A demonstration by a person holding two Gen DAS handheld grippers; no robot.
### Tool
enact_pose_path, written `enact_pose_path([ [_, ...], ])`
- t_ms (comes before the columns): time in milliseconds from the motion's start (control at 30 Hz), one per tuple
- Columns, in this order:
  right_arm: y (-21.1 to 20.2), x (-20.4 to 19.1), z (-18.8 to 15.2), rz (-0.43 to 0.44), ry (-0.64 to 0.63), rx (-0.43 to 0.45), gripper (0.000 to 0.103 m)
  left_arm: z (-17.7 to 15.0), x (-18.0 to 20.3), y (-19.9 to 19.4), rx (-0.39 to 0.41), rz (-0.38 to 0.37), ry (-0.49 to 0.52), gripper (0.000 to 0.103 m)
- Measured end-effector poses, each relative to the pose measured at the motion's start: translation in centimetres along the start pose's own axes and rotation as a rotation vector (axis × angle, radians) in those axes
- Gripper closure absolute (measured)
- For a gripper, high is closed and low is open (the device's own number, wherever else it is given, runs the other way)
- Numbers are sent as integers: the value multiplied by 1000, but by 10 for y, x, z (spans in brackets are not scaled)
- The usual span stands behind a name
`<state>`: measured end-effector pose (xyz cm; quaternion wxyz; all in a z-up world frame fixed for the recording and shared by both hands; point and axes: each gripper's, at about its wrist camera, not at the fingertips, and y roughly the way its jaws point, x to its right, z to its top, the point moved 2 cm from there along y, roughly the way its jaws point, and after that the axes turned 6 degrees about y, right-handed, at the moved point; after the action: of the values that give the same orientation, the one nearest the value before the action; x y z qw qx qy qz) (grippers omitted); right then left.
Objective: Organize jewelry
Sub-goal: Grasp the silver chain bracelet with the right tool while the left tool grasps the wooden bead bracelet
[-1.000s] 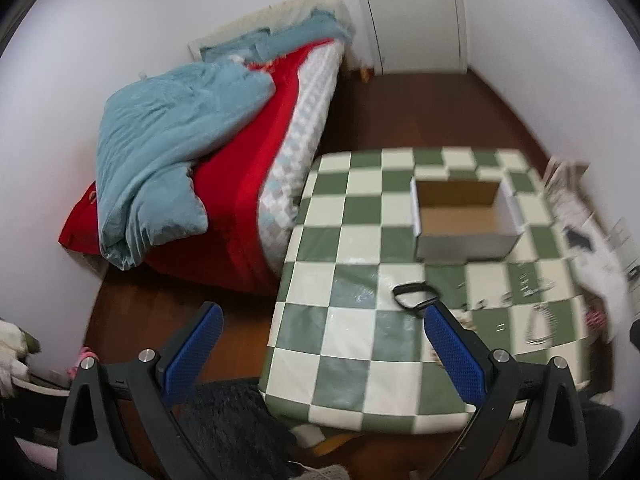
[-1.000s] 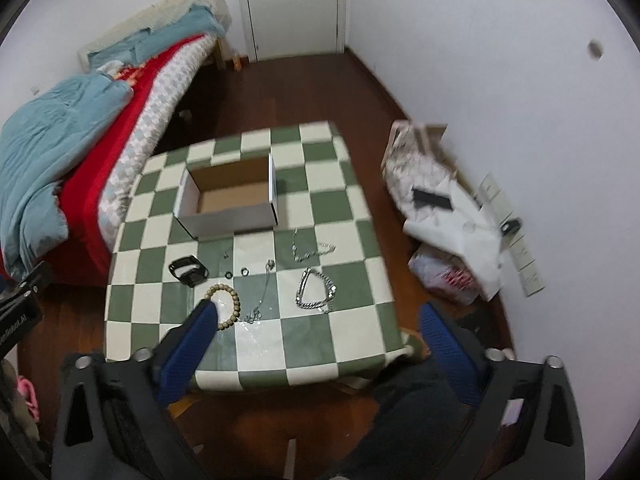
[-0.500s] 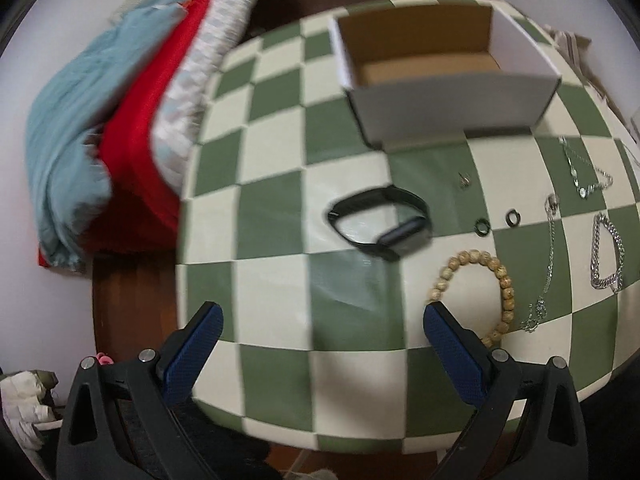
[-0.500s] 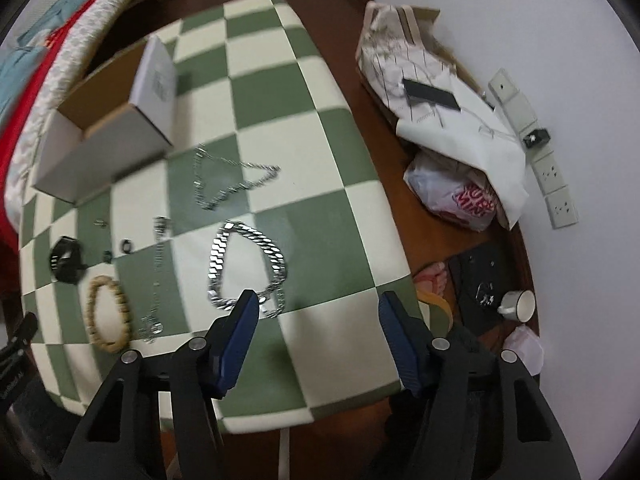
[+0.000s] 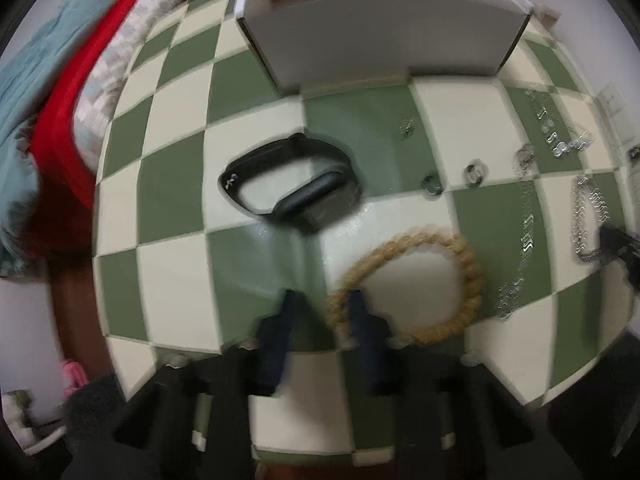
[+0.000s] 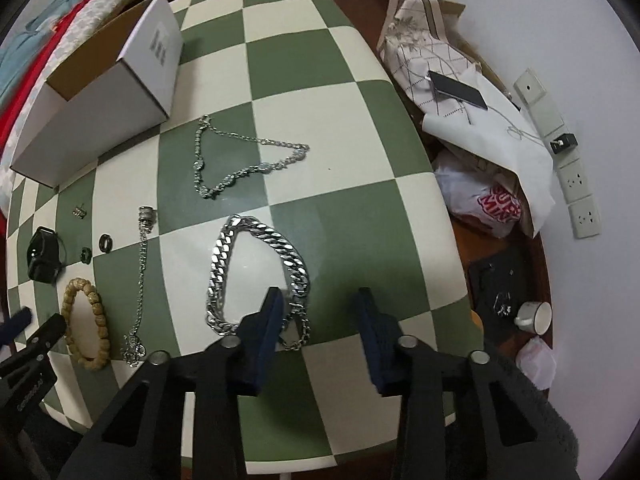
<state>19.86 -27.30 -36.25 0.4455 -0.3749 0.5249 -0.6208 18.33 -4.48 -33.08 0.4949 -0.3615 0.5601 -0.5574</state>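
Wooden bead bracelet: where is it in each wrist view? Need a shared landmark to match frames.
Left wrist: the wooden bead bracelet is low and right of centre, its near-left edge between the closing fingers of the left gripper.
Right wrist: far lower left, beside the thin chain.
Shared landmark: the white box, top centre in the left view, upper left in the right view.

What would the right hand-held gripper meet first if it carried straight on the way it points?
Probably the heavy silver chain: the right hand-held gripper, its jaws closing, points down at the checkered table, and the chain's near end lies between them. Depth is unclear.
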Motion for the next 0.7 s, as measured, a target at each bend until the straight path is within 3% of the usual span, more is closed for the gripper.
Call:
enact_pose_path([
  [33, -1, -2, -1, 2, -6, 4, 78, -1, 2, 1, 7, 2, 9, 96],
  [67, -1, -4, -1, 0, -13, 8, 95, -3, 5, 1, 10, 13, 16, 96],
  [167, -1, -9, -1, -17, -23, 18, 95, -7, 3, -2, 17, 26, -2, 96],
  [300, -8, -4, -3, -6, 5, 38, 96, -13, -1, -25, 84, 74, -24, 97],
  [700, -95, -19, -17, 54, -28, 219, 101, 4, -24, -104, 255, 75, -71, 97],
])
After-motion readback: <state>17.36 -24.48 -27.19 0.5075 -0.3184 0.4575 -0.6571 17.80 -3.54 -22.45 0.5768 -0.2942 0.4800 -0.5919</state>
